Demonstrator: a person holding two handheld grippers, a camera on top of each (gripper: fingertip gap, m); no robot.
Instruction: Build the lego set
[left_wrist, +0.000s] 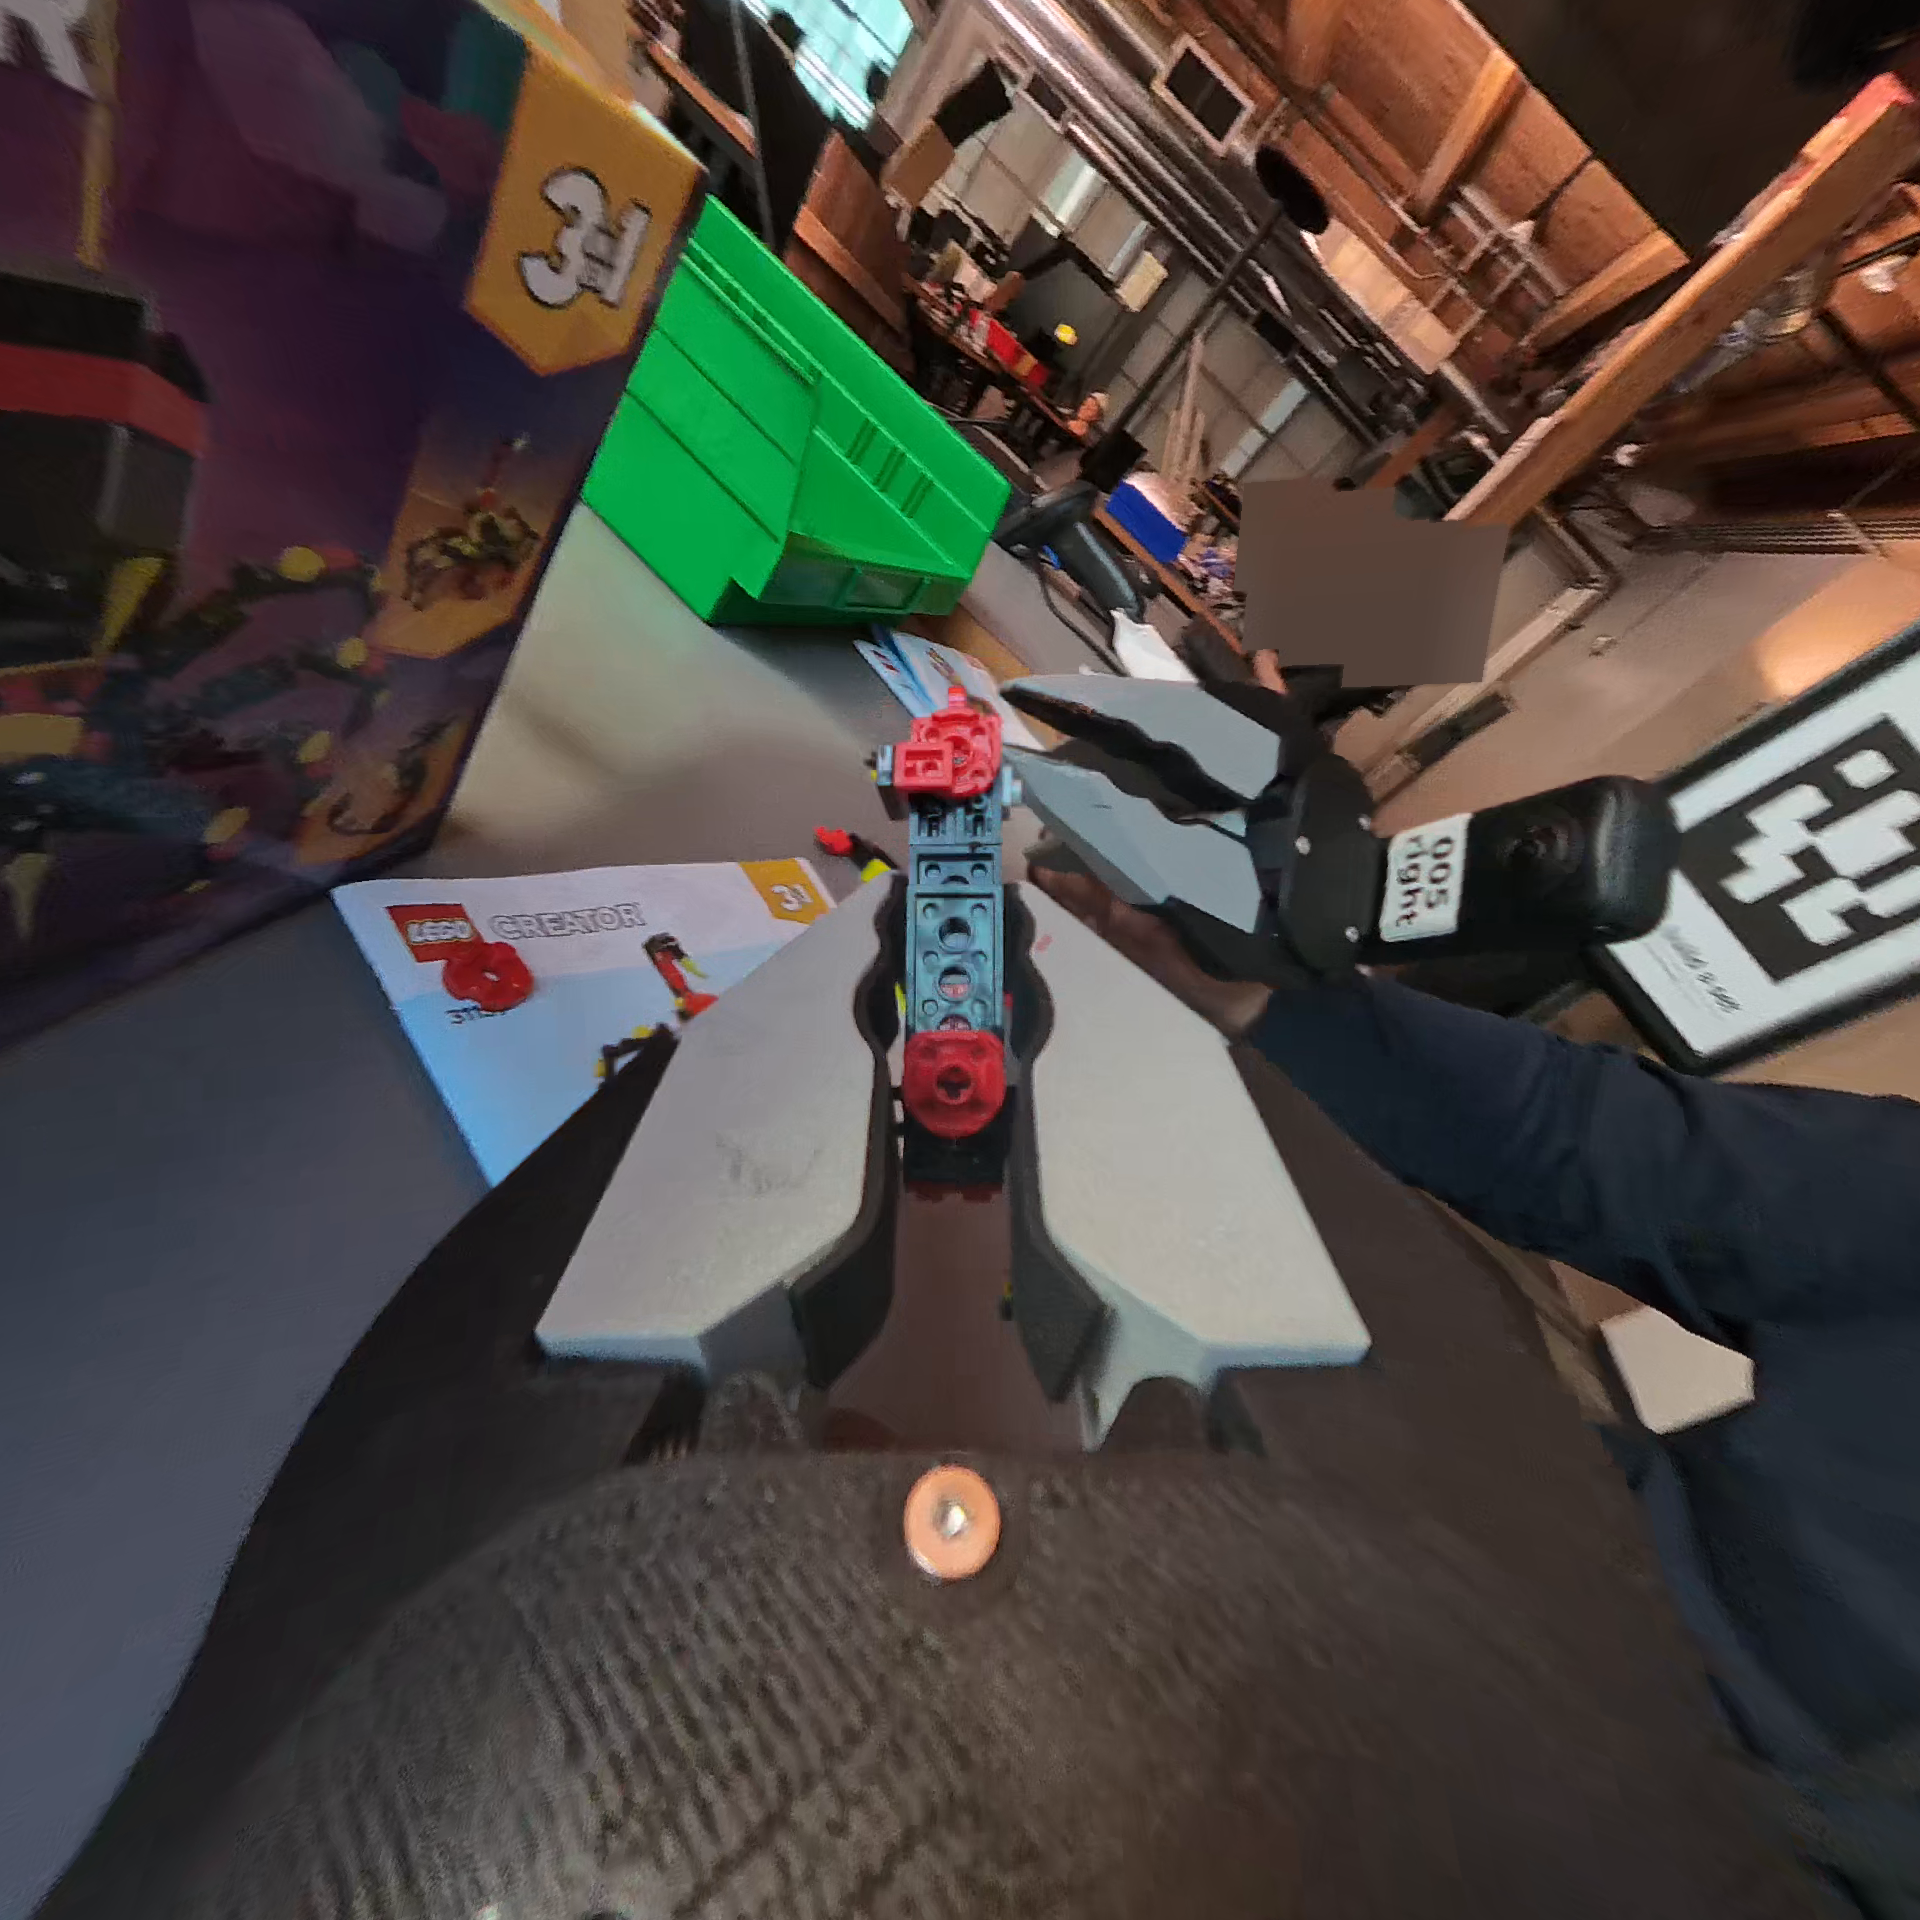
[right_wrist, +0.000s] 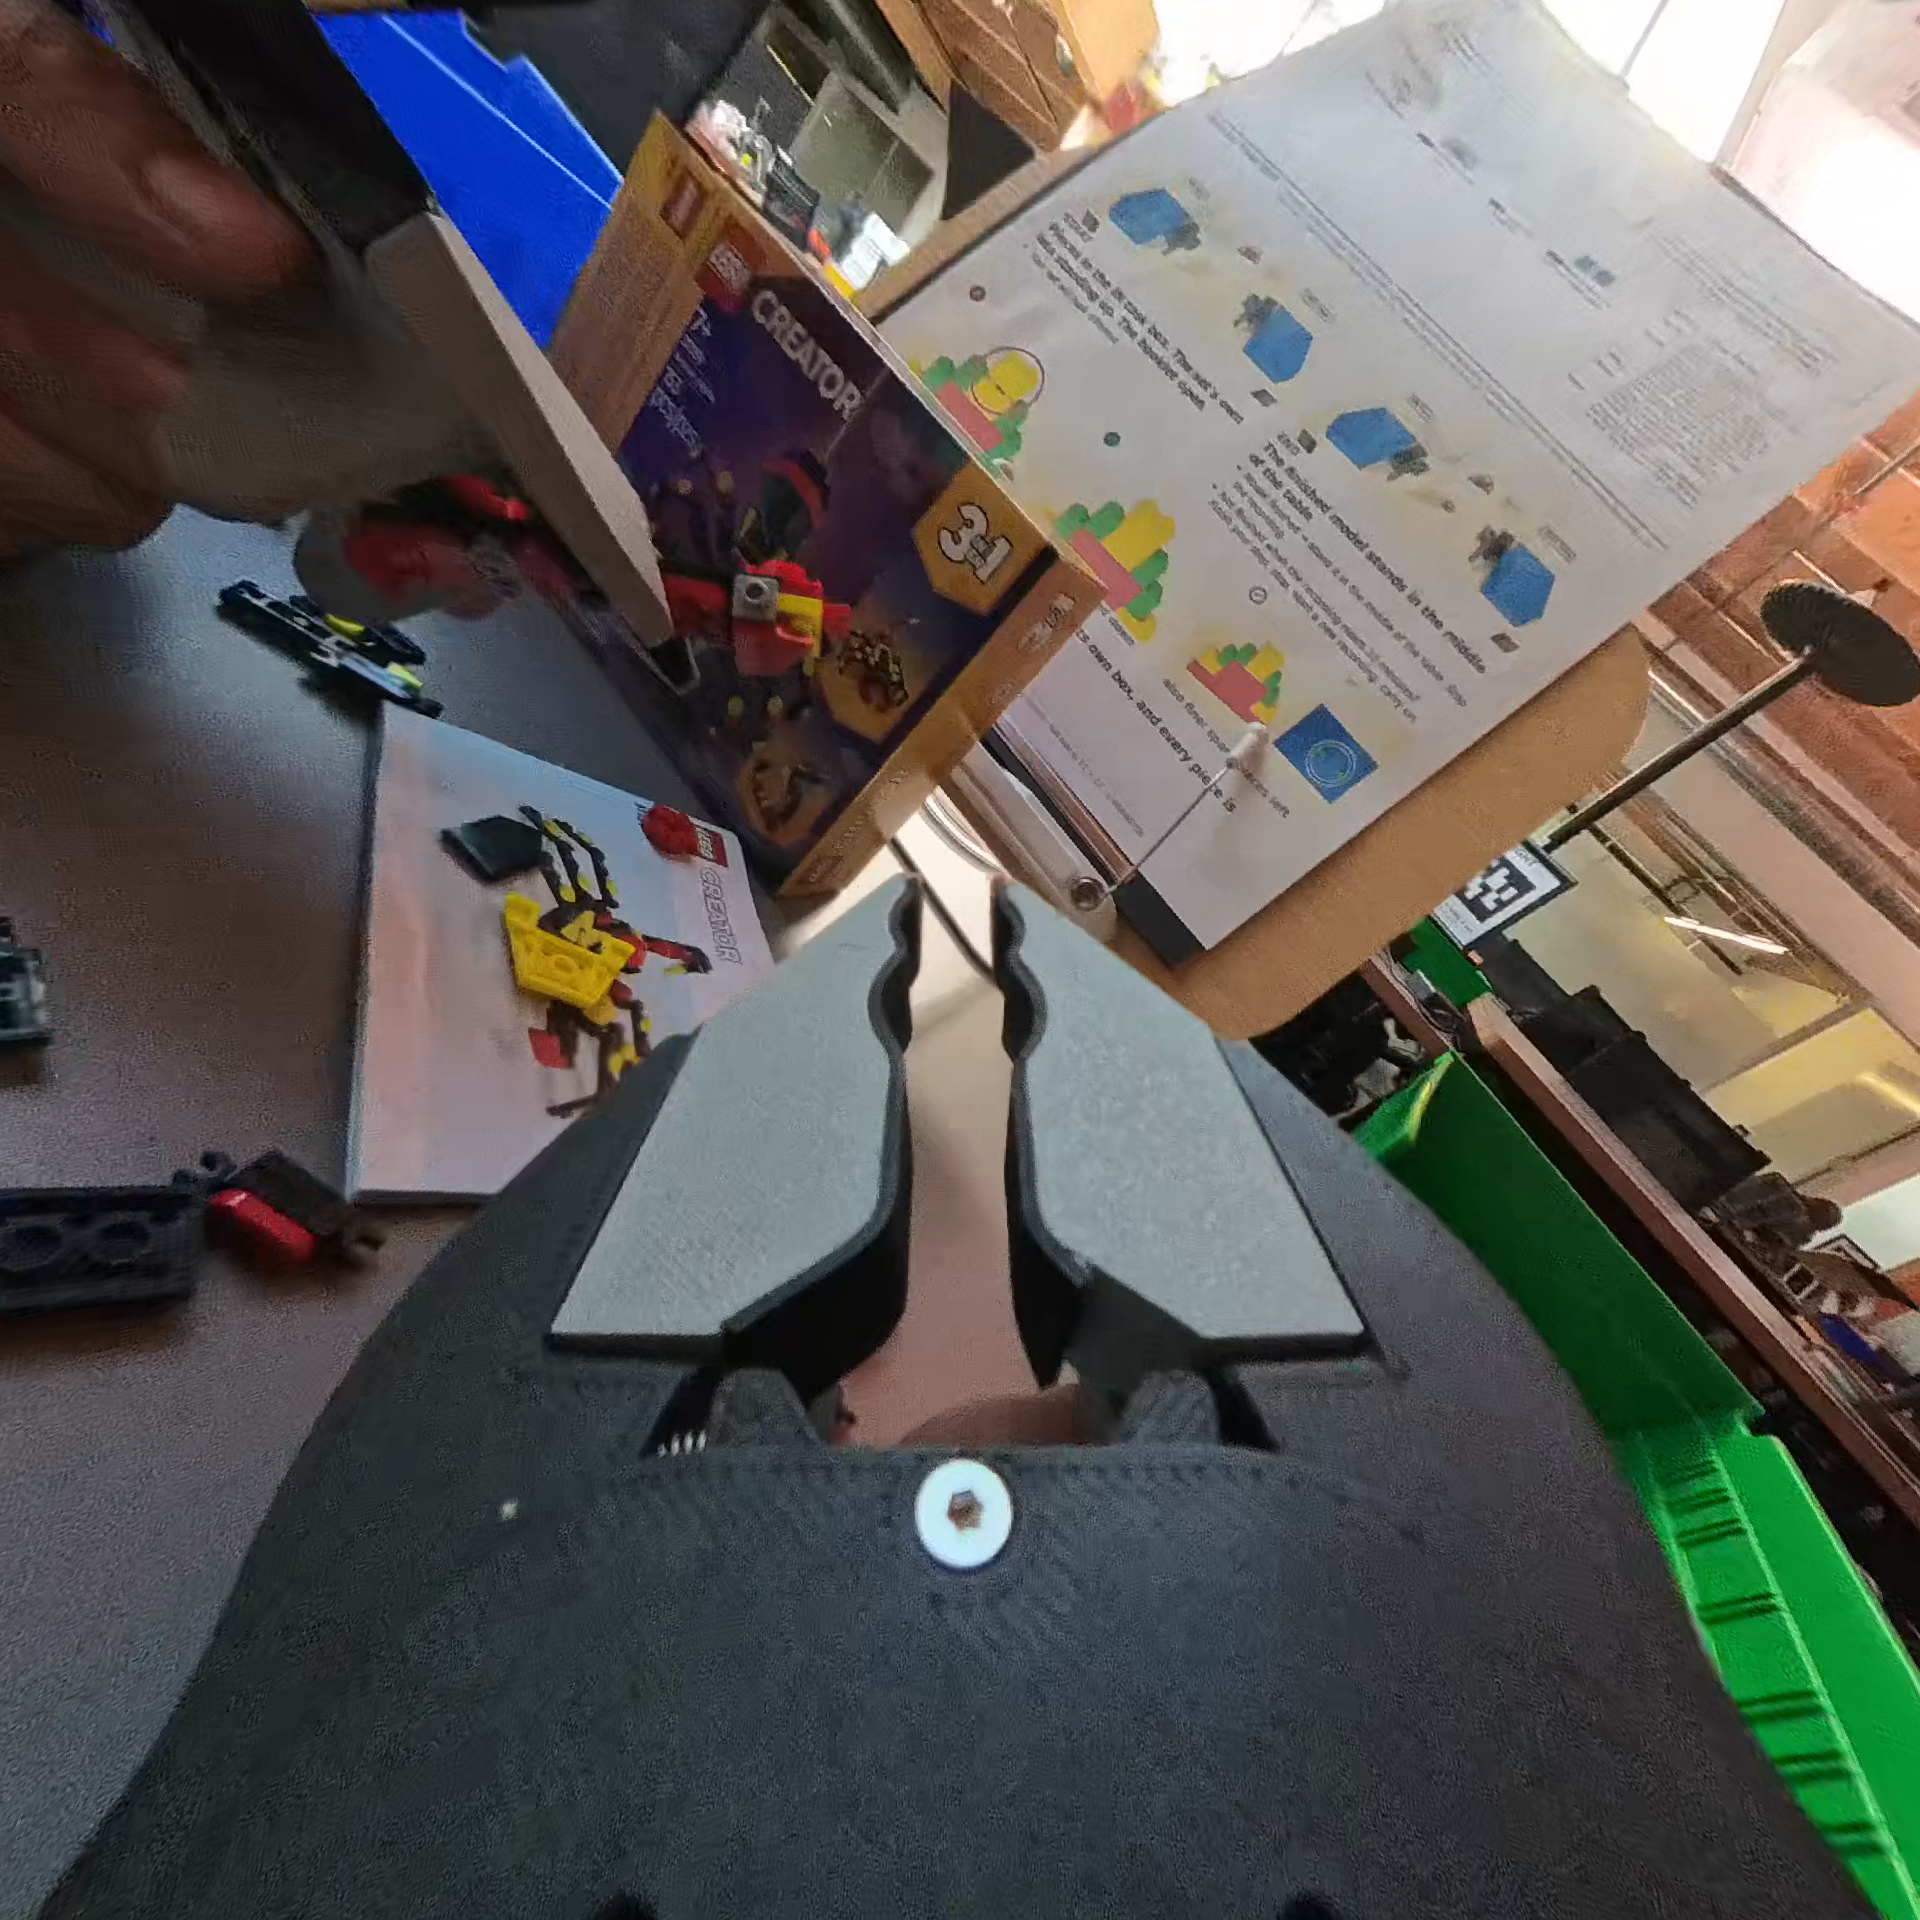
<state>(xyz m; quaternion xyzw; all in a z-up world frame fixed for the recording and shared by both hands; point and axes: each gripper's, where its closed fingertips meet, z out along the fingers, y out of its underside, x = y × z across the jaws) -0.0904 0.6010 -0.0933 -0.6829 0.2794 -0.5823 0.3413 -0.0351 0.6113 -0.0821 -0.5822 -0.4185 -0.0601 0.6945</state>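
Tongs on our left gripper (left_wrist: 951, 904) clamp the grey-and-red lego assembly (left_wrist: 951, 914) above the instruction booklet (left_wrist: 582, 977), while our right gripper (right_wrist: 954, 914) stands apart, empty.

Glossy plastic brick assembly (left_wrist: 954, 935), matt grey tool fingers (left_wrist: 727, 1122), glossy cardboard box (left_wrist: 260, 468), smooth green plastic bin (left_wrist: 790, 447)

A grey surface (left_wrist: 675, 686) stretches away toward a busy workshop. Behind it rise brick walls (left_wrist: 1392, 94) and heavy wooden beams (left_wrist: 1662, 312), with cluttered benches (left_wrist: 997, 353) deep in the room. Bright daylight floods through a window (right_wrist: 1829, 83) at upper right in the right wrist view. A black round-headed stand (right_wrist: 1839, 644) leans across the scene, and warm light spreads over a pale floor (left_wrist: 1714, 623).
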